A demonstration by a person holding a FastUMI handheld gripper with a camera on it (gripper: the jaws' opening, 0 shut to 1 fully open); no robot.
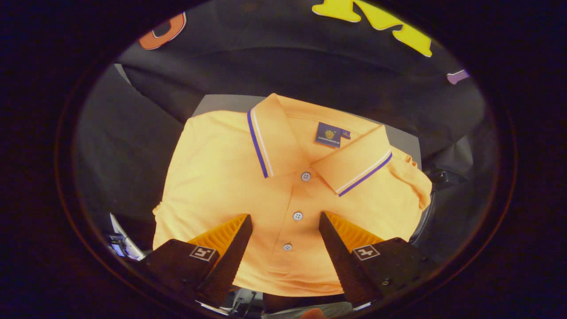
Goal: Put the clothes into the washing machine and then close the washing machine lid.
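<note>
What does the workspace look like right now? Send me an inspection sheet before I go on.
Surface: grey top showing past the shirt's collar end.
Job's things: folded orange polo shirt, collar away from the gripper, three buttons done up; washing machine not identifiable.
Clutter: small indistinct items beside the shirt's near corner.
Gripper: gripper open, fingers spread over the shirt's button strip; contact cannot be judged.
Cables: thin dark strands below the shirt's near edge, unclear.
Surroundings: black cloth wall behind.

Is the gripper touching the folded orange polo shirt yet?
Cannot tell. In the gripper view the open gripper overlaps the folded orange polo shirt, but contact isn't plain.
</note>
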